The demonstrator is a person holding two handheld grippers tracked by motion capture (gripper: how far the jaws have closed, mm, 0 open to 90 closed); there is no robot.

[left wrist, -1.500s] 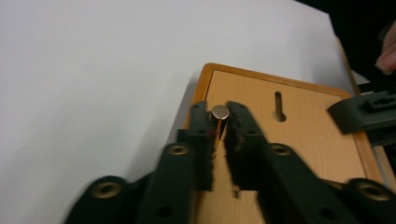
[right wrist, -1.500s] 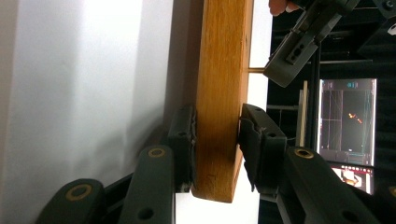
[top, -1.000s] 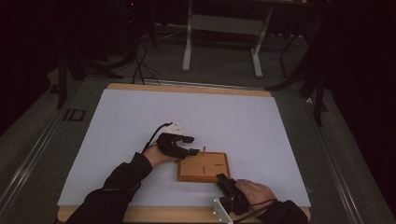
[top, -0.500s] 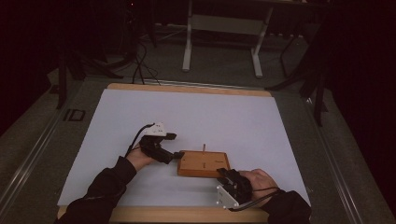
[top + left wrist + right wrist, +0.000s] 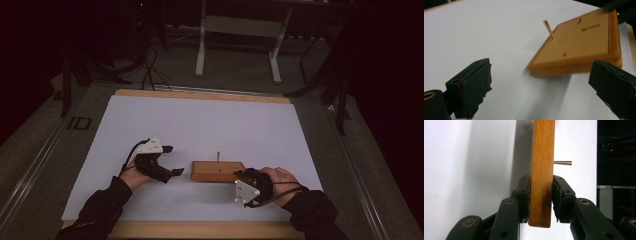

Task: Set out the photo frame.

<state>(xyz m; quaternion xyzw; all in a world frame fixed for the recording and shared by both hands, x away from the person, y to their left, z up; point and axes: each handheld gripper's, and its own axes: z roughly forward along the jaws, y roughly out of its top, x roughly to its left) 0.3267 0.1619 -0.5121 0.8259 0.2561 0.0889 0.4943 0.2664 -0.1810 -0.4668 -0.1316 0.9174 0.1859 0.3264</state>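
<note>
A dim room with dark stands and cables is seen in the high view behind a white sheet-covered table point(image 5: 210, 130) with a wooden edge. A flat rectangular wooden block point(image 5: 218, 171) is seen near the front middle of the sheet, with a thin upright wooden peg point(image 5: 218, 156) rising at its far edge. The left gripper point(image 5: 170, 161) is held just to the left of the block, apart from it, its jaws spread wide. The right gripper point(image 5: 240, 176) is placed at the block's right end.

In the left gripper view, the white surface is seen between two black padded jaws standing far apart, having just been opening, with nothing between them. The wooden block point(image 5: 579, 47) lies ahead to the right, its peg point(image 5: 549, 30) leaning slightly.

In the right gripper view, the block point(image 5: 542, 172) is seen edge-on, clamped by the right gripper point(image 5: 541, 198), both pads pressed against its faces. The peg point(image 5: 562, 163) projects sideways from the block.
</note>
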